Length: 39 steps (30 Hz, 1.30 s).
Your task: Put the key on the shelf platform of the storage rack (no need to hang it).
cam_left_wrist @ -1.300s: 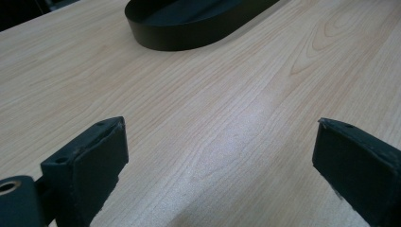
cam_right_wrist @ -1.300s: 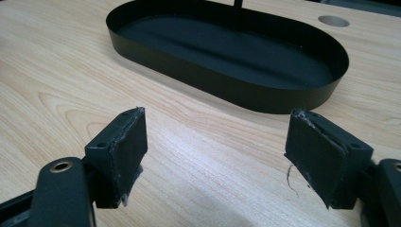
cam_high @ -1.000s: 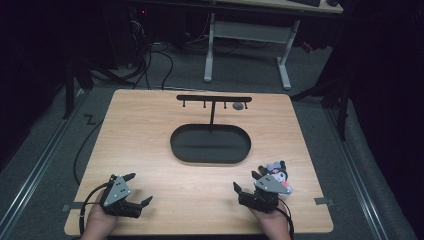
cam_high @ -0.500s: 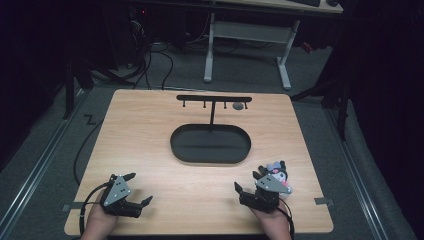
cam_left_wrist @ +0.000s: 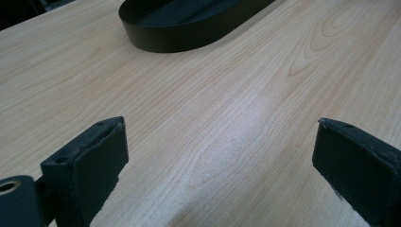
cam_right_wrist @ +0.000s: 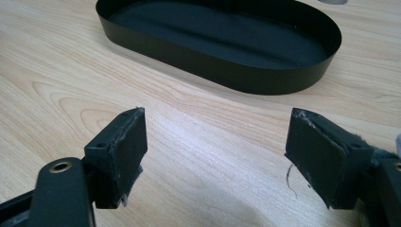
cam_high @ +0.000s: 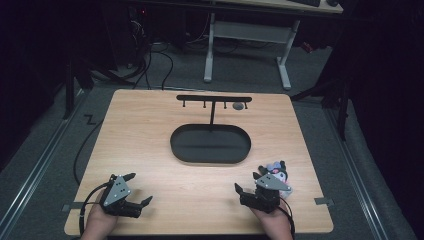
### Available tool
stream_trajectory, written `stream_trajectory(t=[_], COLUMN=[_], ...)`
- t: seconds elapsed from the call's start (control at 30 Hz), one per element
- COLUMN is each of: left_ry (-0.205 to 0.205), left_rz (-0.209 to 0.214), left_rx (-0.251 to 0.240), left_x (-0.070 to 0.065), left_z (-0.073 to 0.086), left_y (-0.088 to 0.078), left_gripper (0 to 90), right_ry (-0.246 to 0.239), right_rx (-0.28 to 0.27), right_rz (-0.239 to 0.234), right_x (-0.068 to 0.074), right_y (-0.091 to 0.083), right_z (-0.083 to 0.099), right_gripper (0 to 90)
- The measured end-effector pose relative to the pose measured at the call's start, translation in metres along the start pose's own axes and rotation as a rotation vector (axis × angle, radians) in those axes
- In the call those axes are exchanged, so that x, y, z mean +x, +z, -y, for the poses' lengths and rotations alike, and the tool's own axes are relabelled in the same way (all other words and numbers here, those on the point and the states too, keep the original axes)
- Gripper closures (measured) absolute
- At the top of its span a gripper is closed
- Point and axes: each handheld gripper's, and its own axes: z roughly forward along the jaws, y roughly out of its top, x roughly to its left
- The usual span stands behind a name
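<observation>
While both hands rested at the near edge of the table [cam_high: 150, 135], we noted the left gripper [cam_high: 136, 190] low over bare wood, its jaws wide apart with nothing between them. The right gripper [cam_high: 248, 184] sat at the near right, its jaws likewise spread and empty, pointing toward the black oval tray [cam_high: 210, 161] in the table's middle. A small plush toy [cam_high: 276, 172], grey and dark with some pink, lay on the table just beside the right gripper, on its outer side; we could not tell whether they touched. Behind the tray stood a black rack [cam_high: 214, 99] with small hooks, and a small grey disc [cam_high: 238, 106] lay near it.
</observation>
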Motion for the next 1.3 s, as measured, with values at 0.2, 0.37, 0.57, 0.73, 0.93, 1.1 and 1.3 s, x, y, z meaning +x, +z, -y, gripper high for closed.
stream_trajectory(t=[0.2, 0.37, 0.57, 0.73, 0.93, 1.1, 1.3], left_ry=[-0.001, -0.001, -0.001, 0.0, -0.005, 0.0, -0.008], left_rz=[-0.001, 0.0, -0.001, 0.002, 0.0, 0.003, -0.003], left_rx=[0.001, 0.009, 0.006, 0.003, -0.009, -0.006, -0.019], left_x=[0.0, 0.0, 0.001, 0.0, 0.001, 0.0, 0.001], left_z=[0.0, 0.002, 0.002, 0.002, 0.002, 0.002, 0.002], left_y=[0.0, 0.0, 0.0, -0.001, -0.002, -0.002, -0.005], left_gripper=[4.8, 4.8, 4.9, 4.9, 4.8, 4.8, 4.8], right_ry=[0.014, 0.014, 0.023, 0.022, -0.035, -0.074, -0.072], right_rx=[0.031, 0.111, 0.186, 0.237, 0.306, 0.361, 0.426], right_rz=[-0.007, -0.008, -0.02, -0.007, -0.022, -0.033, -0.049], right_x=[-0.002, -0.003, -0.005, -0.004, 0.002, 0.007, 0.009], right_y=[0.0, 0.005, 0.007, 0.006, 0.007, 0.01, 0.013], right_z=[-0.001, -0.003, -0.011, -0.017, -0.029, -0.036, -0.04], right_gripper=[21.0, 19.9, 19.9, 20.1, 20.1, 20.1, 19.8])
